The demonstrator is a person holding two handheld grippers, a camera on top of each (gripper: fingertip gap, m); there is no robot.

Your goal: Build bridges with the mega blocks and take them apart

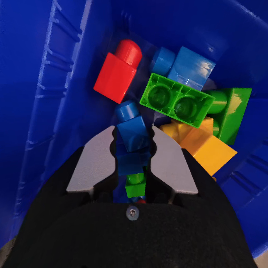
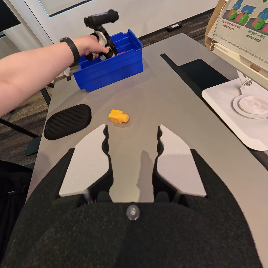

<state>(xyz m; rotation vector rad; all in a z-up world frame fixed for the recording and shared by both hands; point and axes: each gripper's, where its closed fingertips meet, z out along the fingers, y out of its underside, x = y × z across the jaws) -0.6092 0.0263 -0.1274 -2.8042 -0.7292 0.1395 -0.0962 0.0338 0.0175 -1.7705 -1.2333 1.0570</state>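
Note:
My left gripper (image 1: 133,128) is down inside the blue bin (image 1: 58,87), shut on a dark blue one-stud block (image 1: 131,134) with its stud pointing away. Around it lie a red block (image 1: 116,76), a light blue block (image 1: 188,66), an upturned green two-stud block (image 1: 176,100), a darker green block (image 1: 232,113) and yellow blocks (image 1: 203,147). Another blue block (image 1: 130,163) and a green one (image 1: 135,186) show lower between the fingers. My right gripper (image 2: 132,127) is open and empty over the grey table (image 2: 145,94). A yellow one-stud block (image 2: 118,116) lies on its side just ahead of it.
In the right wrist view the bin (image 2: 113,69) stands at the table's far left, with a person's arm (image 2: 36,65) holding the left gripper (image 2: 107,49) in it. A black ribbed pad (image 2: 68,121) lies at the left. A white base plate (image 2: 239,116) and an instruction sheet (image 2: 243,29) stand at the right.

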